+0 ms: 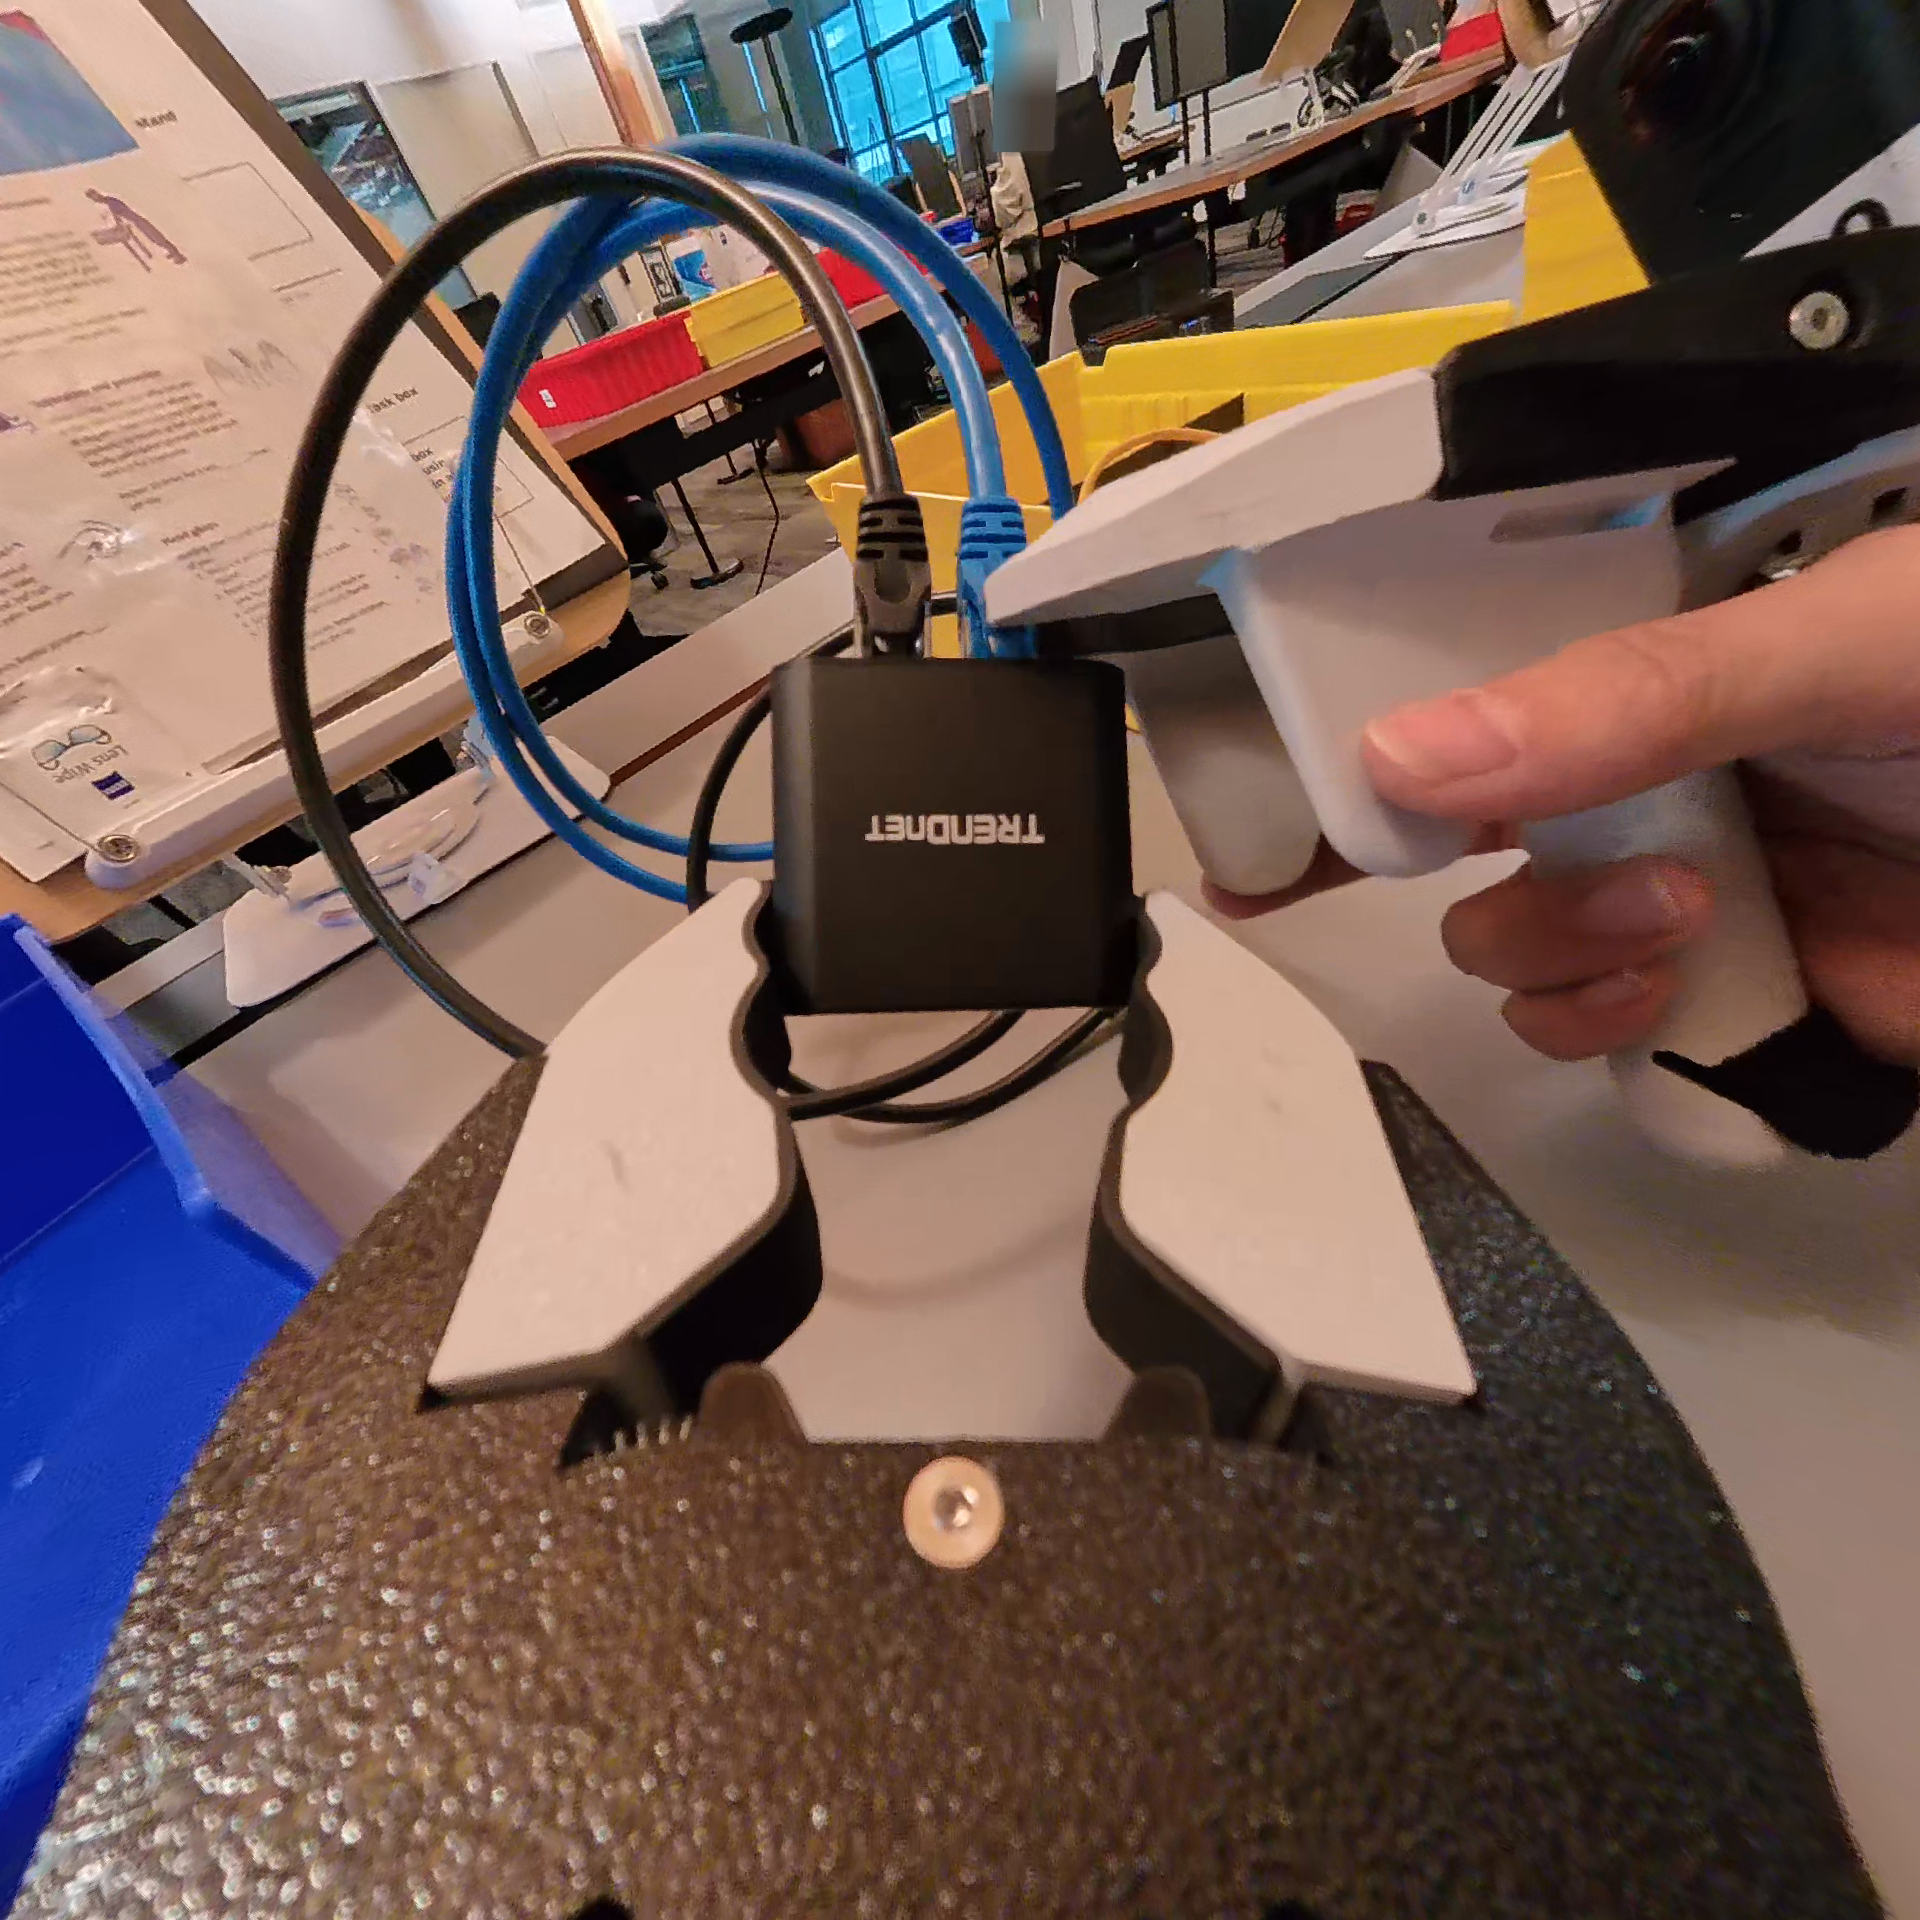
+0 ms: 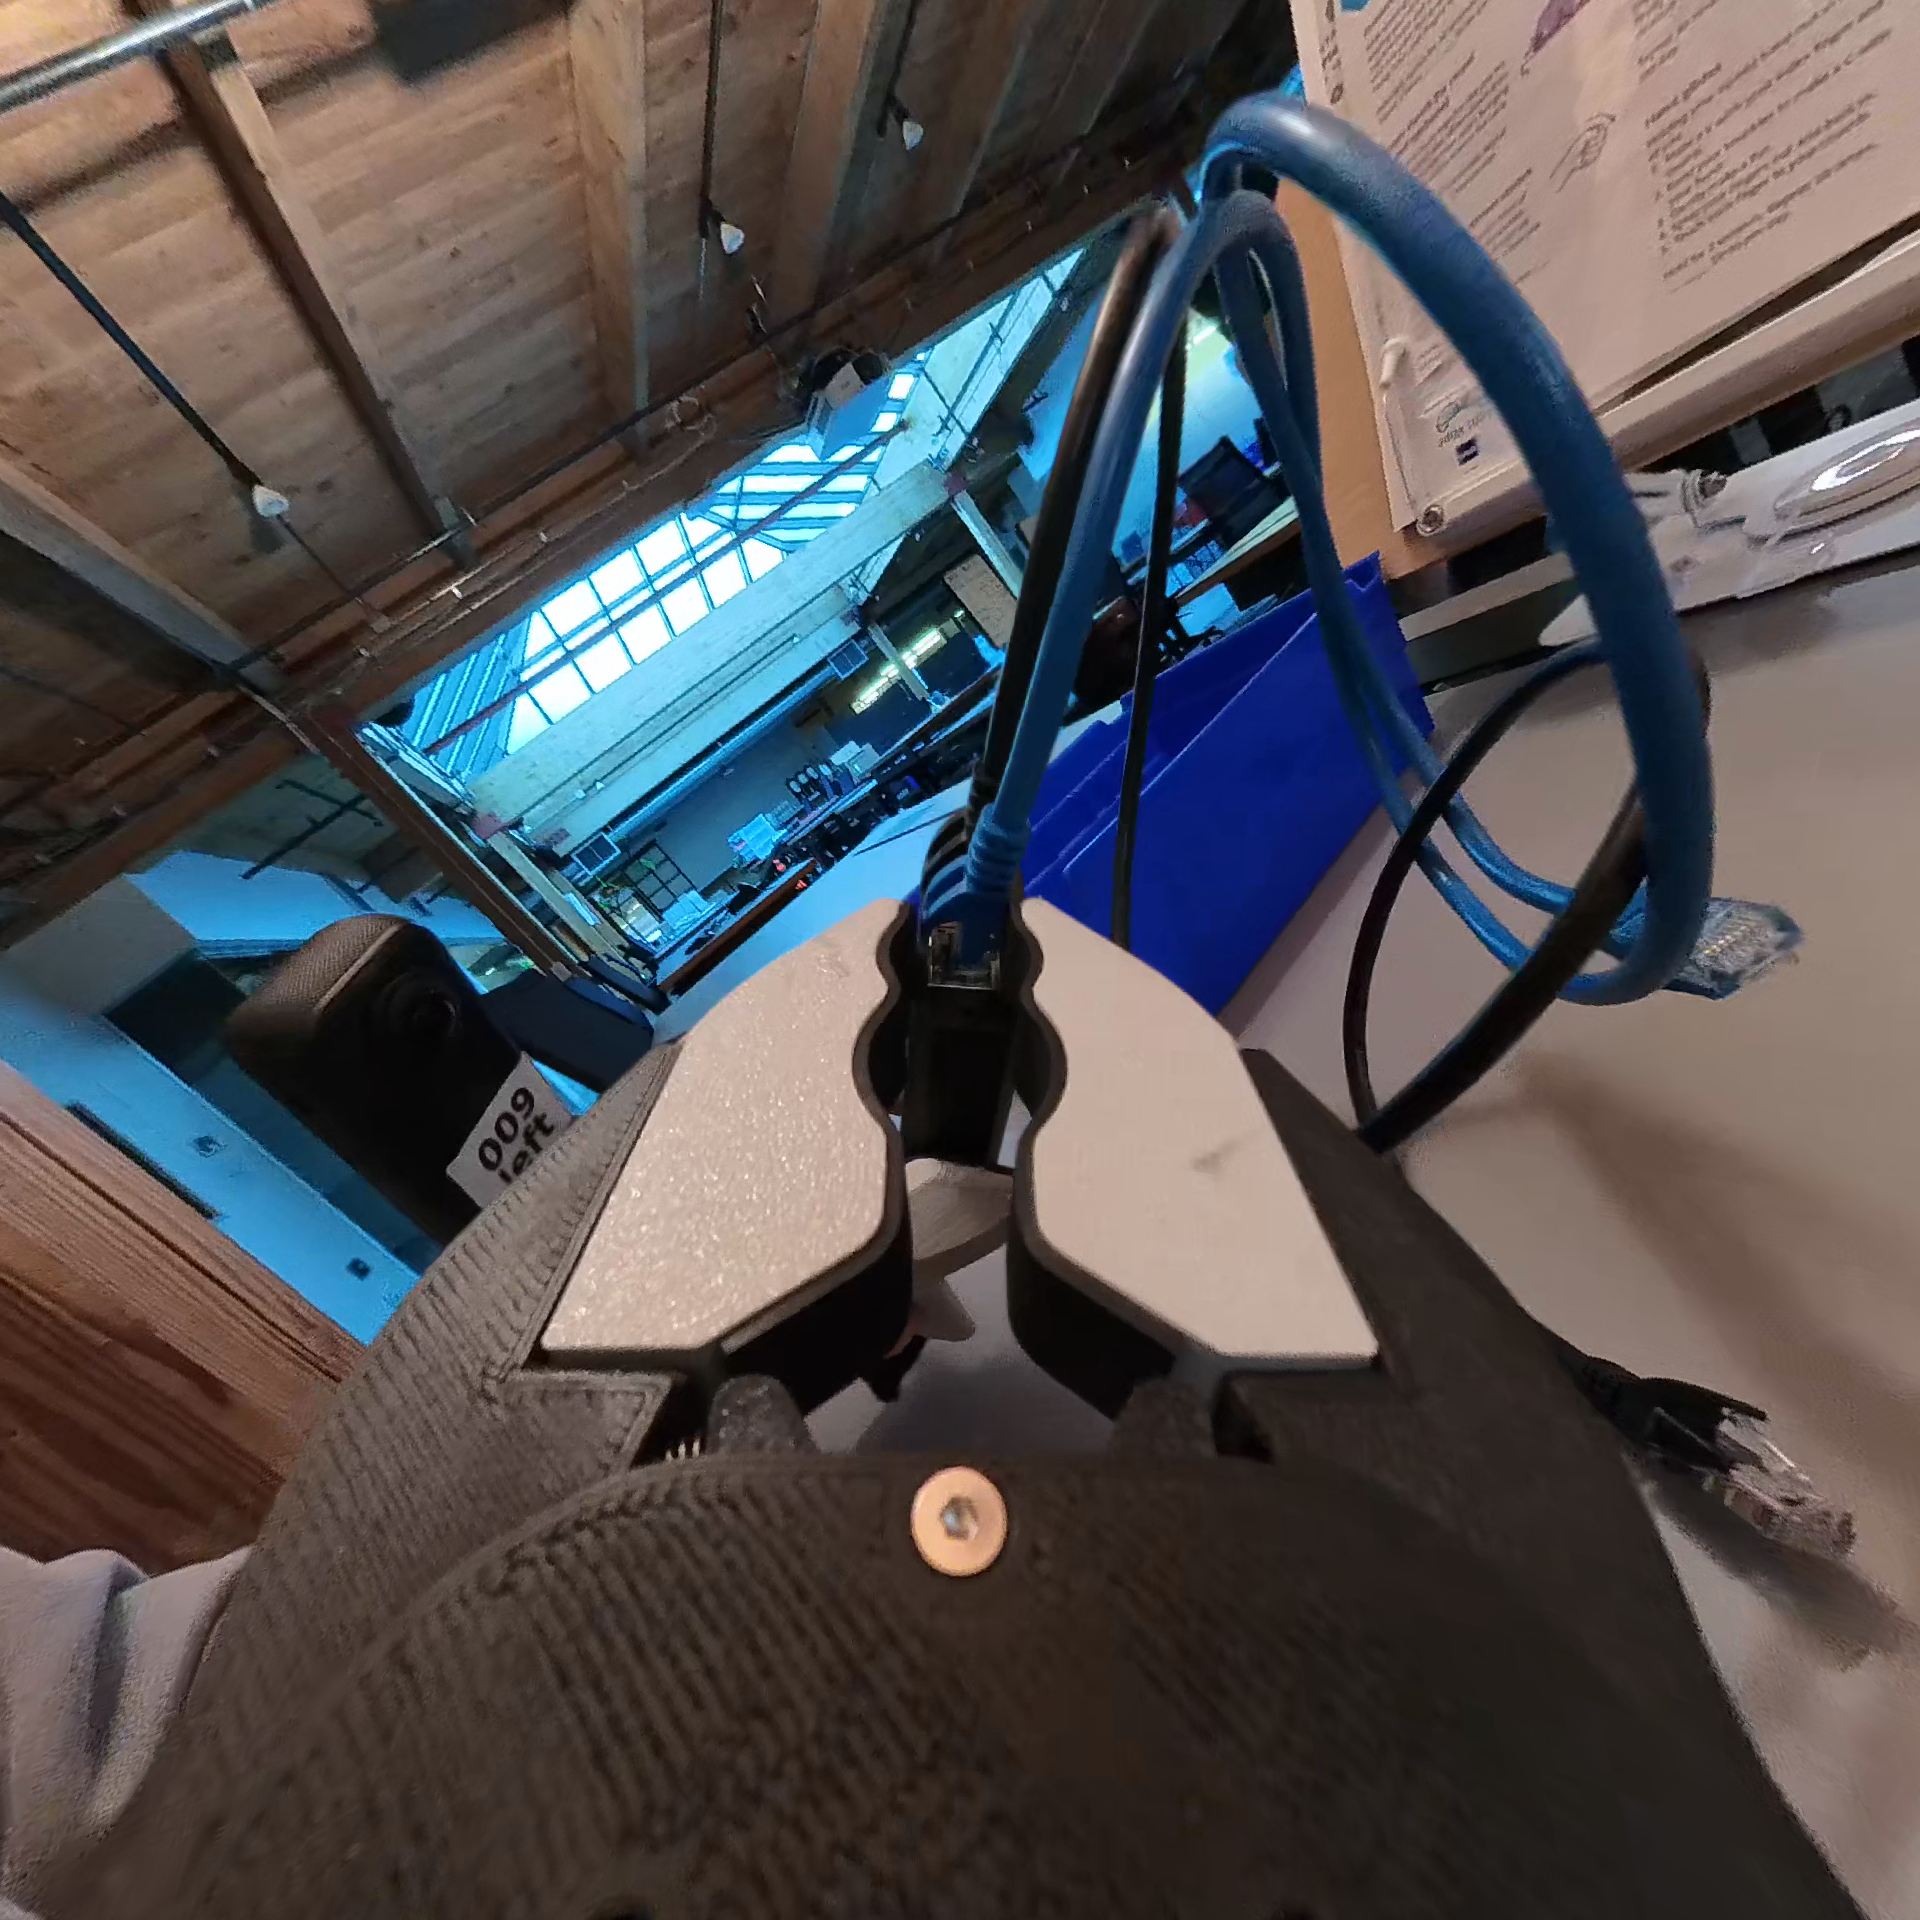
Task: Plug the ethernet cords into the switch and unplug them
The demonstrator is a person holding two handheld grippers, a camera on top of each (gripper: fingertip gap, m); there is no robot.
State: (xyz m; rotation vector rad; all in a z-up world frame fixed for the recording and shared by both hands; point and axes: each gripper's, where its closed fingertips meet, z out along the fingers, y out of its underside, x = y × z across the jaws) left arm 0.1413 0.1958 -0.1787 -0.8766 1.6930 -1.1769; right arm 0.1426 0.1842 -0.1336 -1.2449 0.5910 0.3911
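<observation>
**A:** Where's the switch?

**B:** I have it in my left tool, tips clamped on the near end of the switch. It's a small black box, held just above the grey counter, ports facing away from me.

**A:** And the cords?

**B:** Two plugs sit in the far face, side by side: the black plug on the left, the blue plug on the right. The black cord and blue cord both loop up and round to the left. A thin black lead curls under the switch.

**A:** Your right tool?

**B:** From the left camera, my right tool comes in from the right, a hand on its grip, tips at the blue plug. On its own camera, the right tool is closed around the blue plug where it meets the switch; whether the tips actually press it, I cannot tell.

**A:** The loose ends?

**B:** On the counter to the right: a blue connector and a black connector, well apart. Blue bins stand behind them.
</observation>
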